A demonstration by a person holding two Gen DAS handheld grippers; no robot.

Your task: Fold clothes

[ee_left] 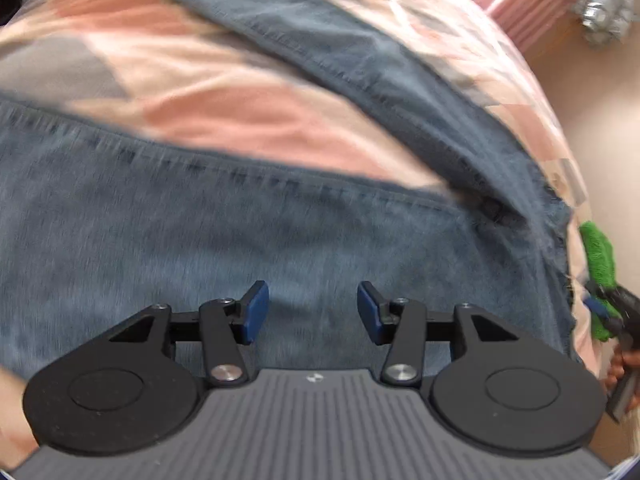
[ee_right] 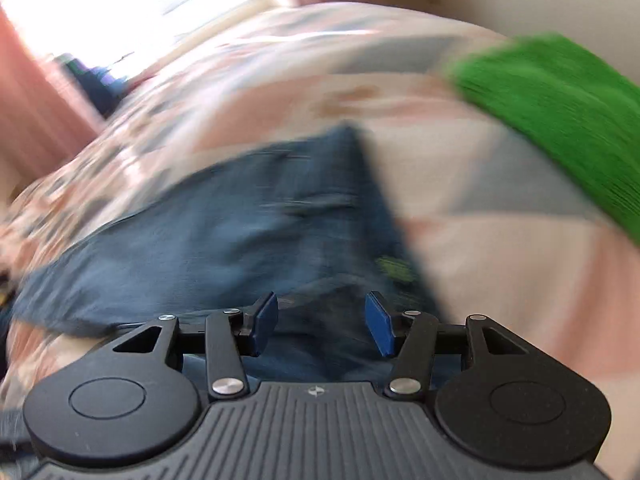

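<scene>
Your left gripper (ee_left: 313, 312) hangs over the jeans (ee_left: 224, 232) with its fingers spread wide and nothing between them. The denim lies spread on the pink patchwork bedspread (ee_left: 224, 92), one leg angled away, so folding looks barely begun. Your right gripper (ee_right: 321, 326) is equally wide and empty near the jeans' edge. A green garment (ee_right: 560, 120) waits farther right, apparently unfolded.

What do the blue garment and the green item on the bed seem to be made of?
Blue garment: likely denim, matte and faded, with stitched seams visible. Green item: probably a knit or fleecy fabric, fuzzy-looking, though blur leaves it uncertain.
</scene>
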